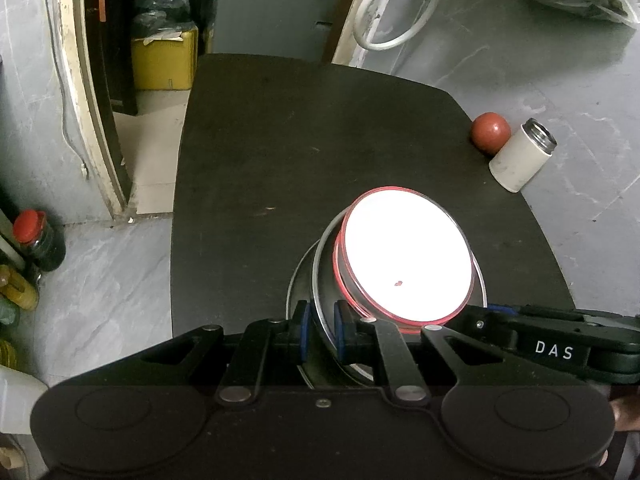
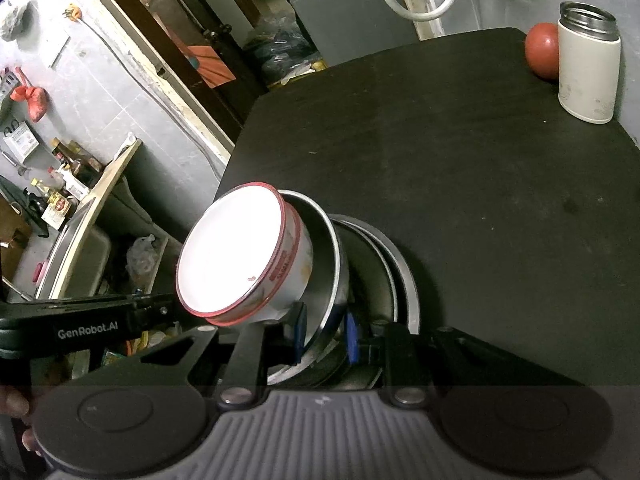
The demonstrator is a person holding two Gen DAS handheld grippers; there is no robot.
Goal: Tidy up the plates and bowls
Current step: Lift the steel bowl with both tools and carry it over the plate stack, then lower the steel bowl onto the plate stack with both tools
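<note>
Left wrist view: the left gripper [image 1: 320,334] pinches the steel bowl [image 1: 322,280] rim, with the white bowl [image 1: 406,256] nested inside, tilted, mouth facing up-right above the black table [image 1: 300,140]. Right wrist view: the right gripper [image 2: 325,334] clamps the same rim; the stack leans left.

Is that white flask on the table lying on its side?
No. In the right wrist view the white flask stands upright on the black table, open mouth up, beside a red ball.
</note>
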